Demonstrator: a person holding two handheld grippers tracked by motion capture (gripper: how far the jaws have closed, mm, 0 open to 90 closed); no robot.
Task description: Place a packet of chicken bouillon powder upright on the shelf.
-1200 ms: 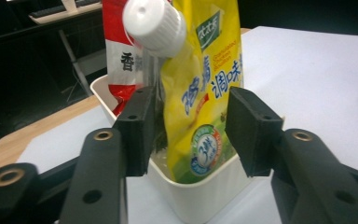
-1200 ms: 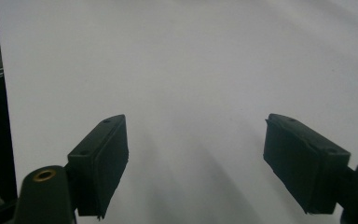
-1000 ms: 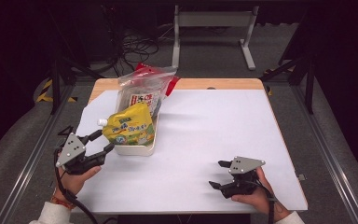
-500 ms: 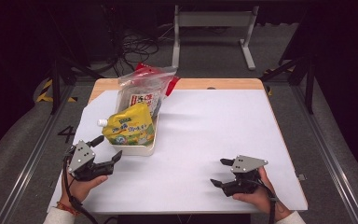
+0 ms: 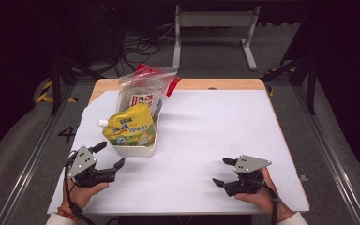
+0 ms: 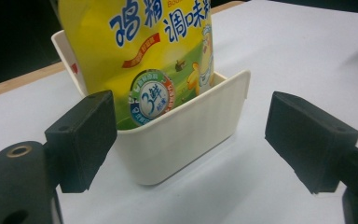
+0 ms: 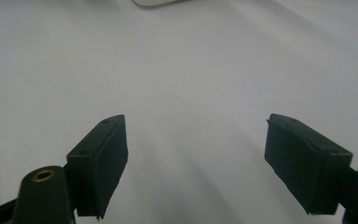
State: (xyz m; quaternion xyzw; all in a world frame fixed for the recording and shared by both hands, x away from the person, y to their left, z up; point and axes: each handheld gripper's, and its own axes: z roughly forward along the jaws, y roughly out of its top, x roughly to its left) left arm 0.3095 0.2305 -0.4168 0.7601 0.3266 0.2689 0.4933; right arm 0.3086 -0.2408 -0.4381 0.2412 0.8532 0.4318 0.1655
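Item: yellow spout pouch (image 5: 130, 130), standing in the cream tub (image 5: 138, 150) at the worktop's (image 5: 215, 126) left. We judge it soft, slippery; best taken near the spout. Left gripper (image 5: 107, 156) fingers, just opening, stand wide and empty; right gripper (image 5: 221, 172) likewise spread. Clear bag (image 5: 143, 91) contents: unclear.

left gripper (image 5: 108, 154) just opening (empty), right gripper (image 5: 224, 171) agape

A white table (image 5: 225, 136) with a wooden far edge stands on grey floor (image 5: 286, 56); a white metal frame (image 5: 213, 23) and black cables (image 5: 136, 44) sit behind, under dim light
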